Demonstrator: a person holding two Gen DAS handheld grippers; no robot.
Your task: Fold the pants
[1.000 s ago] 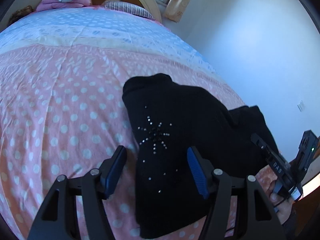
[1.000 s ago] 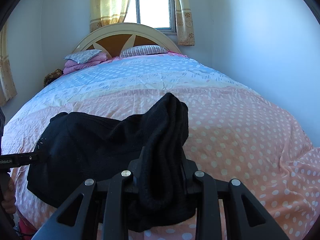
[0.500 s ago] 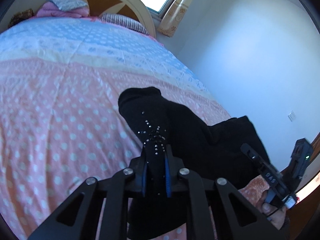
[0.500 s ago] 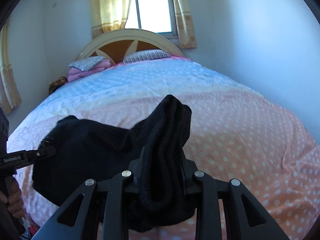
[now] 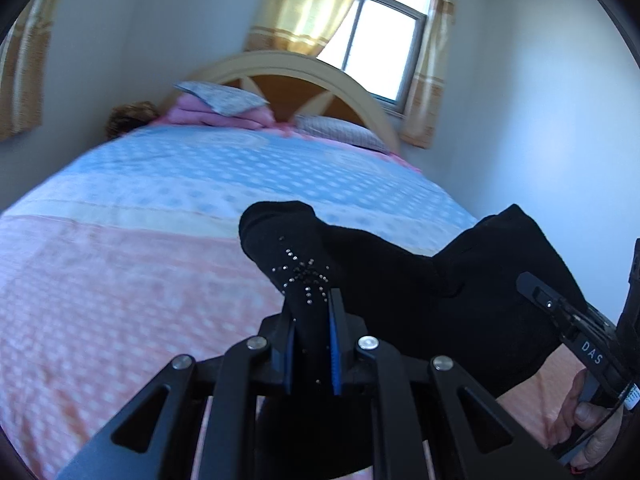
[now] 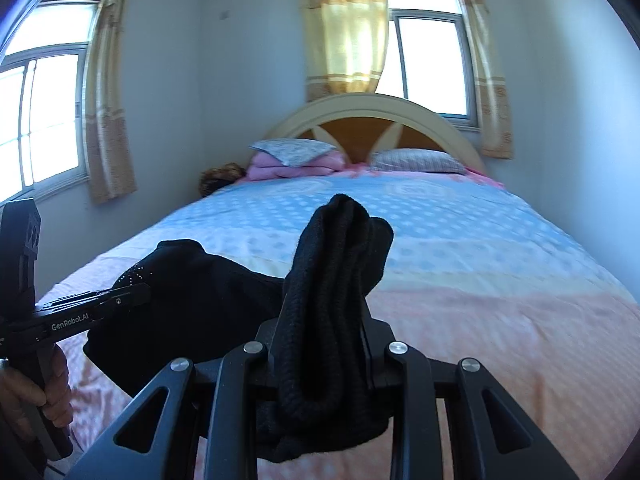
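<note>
Left gripper (image 5: 312,344): clamped on the black pants (image 5: 420,288).
Right gripper (image 6: 324,344): clamped on bunched pants.
Pants: lifted over bed (image 5: 120,280).

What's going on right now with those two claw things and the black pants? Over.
Left gripper shut on pants. Right gripper shut on their other end. Pants lifted over bed. Nothing in the way.

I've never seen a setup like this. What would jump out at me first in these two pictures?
The black pants, bunched and lifted above the foot of the bed, each end clamped in the shut jaws of a hand-held gripper: the left gripper near a sparkly rhinestone star, the right gripper on a thick fold. Behind them stretches the pink-and-blue polka-dot bedspread, up to an arched headboard beneath a bright window.
</note>
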